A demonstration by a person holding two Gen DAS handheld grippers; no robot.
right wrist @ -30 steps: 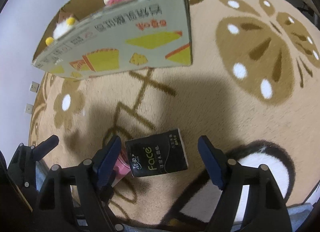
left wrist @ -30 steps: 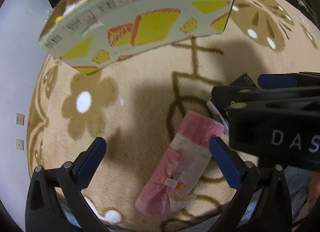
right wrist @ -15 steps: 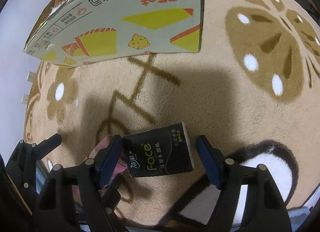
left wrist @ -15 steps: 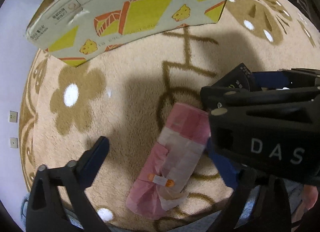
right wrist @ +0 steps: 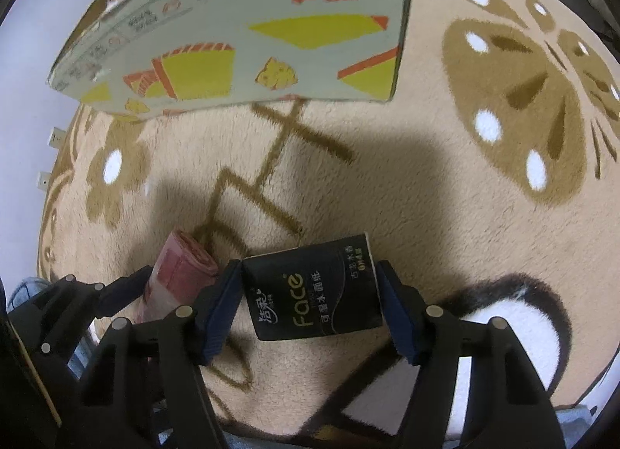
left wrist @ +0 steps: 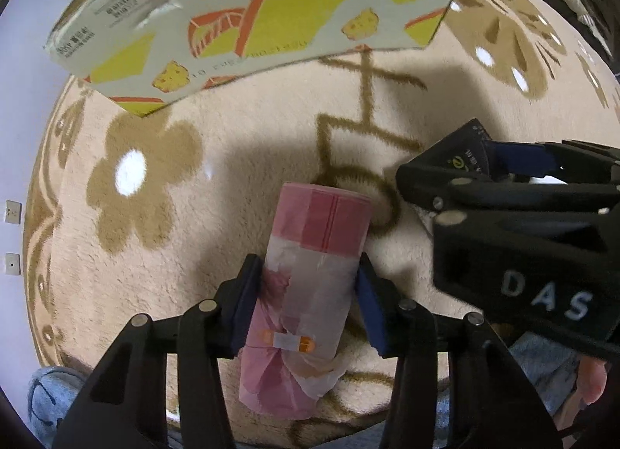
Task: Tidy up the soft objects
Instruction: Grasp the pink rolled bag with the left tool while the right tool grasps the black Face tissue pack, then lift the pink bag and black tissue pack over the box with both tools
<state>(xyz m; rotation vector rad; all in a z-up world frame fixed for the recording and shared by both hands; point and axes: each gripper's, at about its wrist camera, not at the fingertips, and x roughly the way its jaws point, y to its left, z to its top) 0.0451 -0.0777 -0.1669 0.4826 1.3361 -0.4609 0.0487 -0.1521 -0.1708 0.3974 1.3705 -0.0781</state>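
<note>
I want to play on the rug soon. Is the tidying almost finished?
Not quite. Nothing in the cardboard box shows from here. The left gripper squeezes the pink bag roll, and the right gripper pinches the black tissue pack. Both remain on the rug, not yet lifted into the box.

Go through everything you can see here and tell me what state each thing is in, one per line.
Left gripper: shut on the pink bag roll, fingers pressing both sides.
Right gripper: shut on the black tissue pack, fingers touching its two ends.
Pink bag roll: lying on the rug, wrapper loose and crumpled at the near end.
Black tissue pack: flat on the rug, label up.
Cardboard box: standing on the rug beyond both items.
</note>
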